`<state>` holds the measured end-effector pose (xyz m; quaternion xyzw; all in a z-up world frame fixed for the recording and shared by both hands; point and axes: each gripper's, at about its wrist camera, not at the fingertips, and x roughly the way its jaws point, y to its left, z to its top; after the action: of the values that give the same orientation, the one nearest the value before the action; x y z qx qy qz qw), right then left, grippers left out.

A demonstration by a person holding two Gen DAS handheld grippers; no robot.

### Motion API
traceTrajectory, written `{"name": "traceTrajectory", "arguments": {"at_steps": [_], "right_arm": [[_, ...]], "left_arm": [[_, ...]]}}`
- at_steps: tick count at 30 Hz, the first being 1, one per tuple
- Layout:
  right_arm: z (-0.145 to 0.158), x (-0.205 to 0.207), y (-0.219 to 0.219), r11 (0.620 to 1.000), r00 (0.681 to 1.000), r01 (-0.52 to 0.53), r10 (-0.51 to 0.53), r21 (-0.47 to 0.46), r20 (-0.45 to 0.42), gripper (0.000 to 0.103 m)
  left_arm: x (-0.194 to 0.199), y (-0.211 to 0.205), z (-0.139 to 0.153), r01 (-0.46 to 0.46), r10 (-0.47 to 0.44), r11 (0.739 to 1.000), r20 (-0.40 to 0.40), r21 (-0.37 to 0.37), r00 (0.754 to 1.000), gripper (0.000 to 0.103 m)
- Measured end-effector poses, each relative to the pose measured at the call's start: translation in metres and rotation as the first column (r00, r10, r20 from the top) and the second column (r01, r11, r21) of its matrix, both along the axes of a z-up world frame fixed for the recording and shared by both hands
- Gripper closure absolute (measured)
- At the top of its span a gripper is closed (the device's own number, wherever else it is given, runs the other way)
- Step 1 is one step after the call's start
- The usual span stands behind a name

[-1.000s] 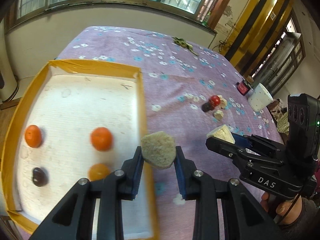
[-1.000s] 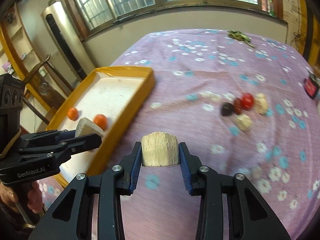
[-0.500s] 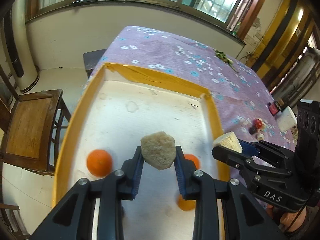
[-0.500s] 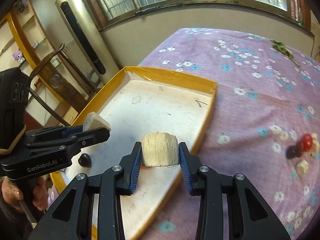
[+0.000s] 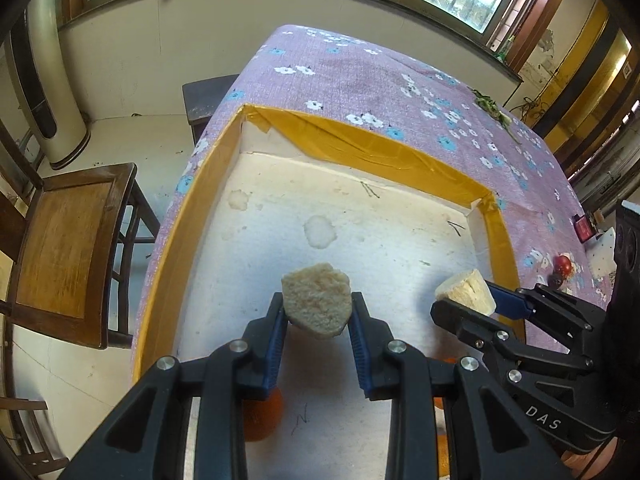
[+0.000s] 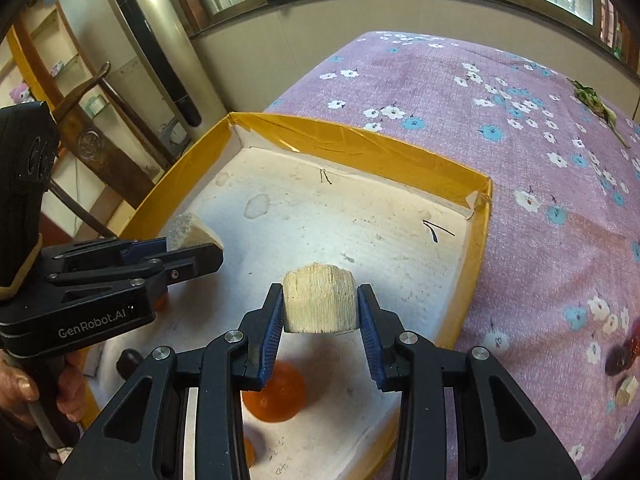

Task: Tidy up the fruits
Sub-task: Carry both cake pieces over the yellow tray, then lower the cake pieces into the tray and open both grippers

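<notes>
My left gripper (image 5: 318, 316) is shut on a pale fibrous fruit chunk (image 5: 317, 305) and holds it above the white floor of the yellow-rimmed tray (image 5: 384, 156). My right gripper (image 6: 320, 310) is shut on a similar pale chunk (image 6: 320, 304) over the same tray (image 6: 360, 148). Each gripper shows in the other's view: the right one (image 5: 466, 300) to the right, the left one (image 6: 192, 242) to the left. An orange (image 6: 276, 394) and a dark fruit (image 6: 129, 361) lie in the tray under the grippers; another orange (image 5: 262, 416) shows under my left fingers.
A red fruit and dark fruit (image 5: 562, 266) with pale chunks (image 6: 626, 390) lie on the purple flowered tablecloth (image 6: 520, 92) right of the tray. A wooden chair (image 5: 68, 248) stands left of the table. A green sprig (image 5: 490, 106) lies far back.
Both grippers have moved left and forward from over the tablecloth to over the tray, each still holding its chunk. The tray's far end now fills the views.
</notes>
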<state>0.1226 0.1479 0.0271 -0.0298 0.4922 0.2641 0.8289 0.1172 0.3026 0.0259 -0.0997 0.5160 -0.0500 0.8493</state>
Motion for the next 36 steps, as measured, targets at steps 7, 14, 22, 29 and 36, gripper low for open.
{"name": "traceTrajectory", "arguments": {"at_steps": [7, 14, 22, 29, 36], "right_arm": [[-0.005, 0.004, 0.009, 0.998, 1.0, -0.019, 0.02, -0.061, 0.023, 0.067], [-0.004, 0.004, 0.005, 0.996, 0.999, -0.009, 0.012, -0.083, 0.032, 0.064], [0.008, -0.015, -0.007, 0.997, 0.999, 0.004, 0.0, -0.077, 0.048, 0.061], [0.028, -0.049, -0.028, 1.0, 0.997, 0.019, -0.018, -0.015, 0.072, 0.056], [0.034, -0.079, -0.066, 0.996, 0.994, 0.083, -0.085, 0.027, 0.073, 0.044]], "left_arm": [[0.006, -0.001, -0.002, 0.009, -0.009, 1.0, -0.002, 0.012, 1.0, 0.07], [0.004, -0.004, 0.0, 0.008, -0.009, 0.999, 0.001, 0.048, 1.0, 0.055], [-0.012, -0.003, 0.012, -0.015, 0.01, 0.994, 0.046, 0.109, 0.999, 0.043], [-0.04, -0.004, 0.026, -0.049, 0.038, 0.991, 0.093, 0.121, 0.995, 0.031], [-0.072, -0.022, 0.037, -0.077, 0.061, 0.989, 0.128, 0.124, 0.99, 0.022]]}}
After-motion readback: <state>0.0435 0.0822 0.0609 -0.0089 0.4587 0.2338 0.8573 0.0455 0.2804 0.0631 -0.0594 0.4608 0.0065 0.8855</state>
